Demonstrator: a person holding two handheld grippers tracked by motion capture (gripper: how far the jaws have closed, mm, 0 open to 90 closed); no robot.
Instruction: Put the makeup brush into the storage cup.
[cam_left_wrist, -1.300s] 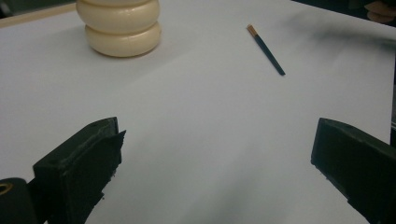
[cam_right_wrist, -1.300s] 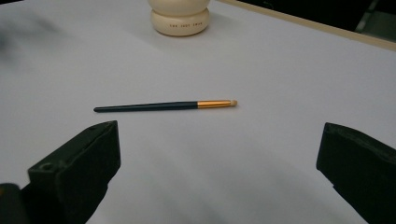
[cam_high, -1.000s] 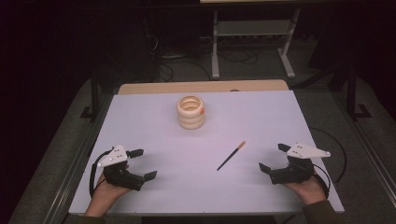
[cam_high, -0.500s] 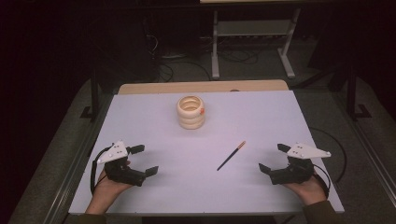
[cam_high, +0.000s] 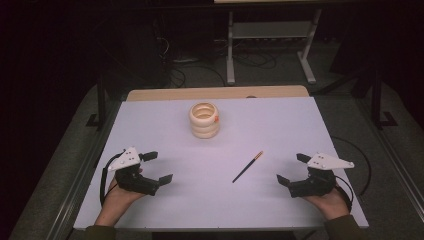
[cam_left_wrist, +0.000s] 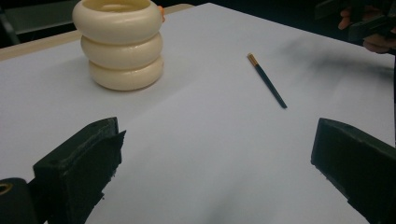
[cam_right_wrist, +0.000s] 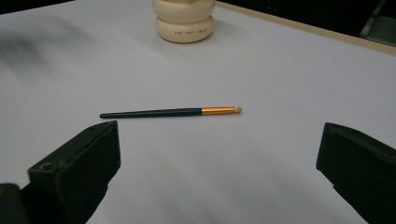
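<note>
High view: white table (cam_high: 150, 130), wooden strip along its far edge. Left gripper (cam_high: 155, 167) low at the near left, held in a hand (cam_high: 117, 197), jaws spread wide, nothing between them. Right gripper (cam_high: 291, 169) at the near right, held in the other hand (cam_high: 330, 200), jaws likewise spread and empty. Slim dark brush (cam_high: 247, 167) with a gold ferrule flat on the table, right of centre, between the two grippers but nearer the right one, touching neither; ferrule end pointing away and to the right. Cream ribbed holder (cam_high: 204, 120), three stacked rings with an open top and a small orange mark on its right side, upright toward the far middle, well apart from the brush.

Left gripper view: two black jaws rising from the bottom corners, wide apart, bare table between. Holder (cam_left_wrist: 119, 44) at upper left, upright. Brush (cam_left_wrist: 267, 80) at upper right, lying flat, ferrule at the far end. Right gripper and fingers partly seen in the top right corner, blurred.

Right gripper view: jaws again wide apart and empty. Brush (cam_right_wrist: 170, 112) lying crosswise just beyond them, ferrule and pale tip at the right. Holder (cam_right_wrist: 184, 21) upright at the top, small lettering on its lowest ring, too small to read.
</note>
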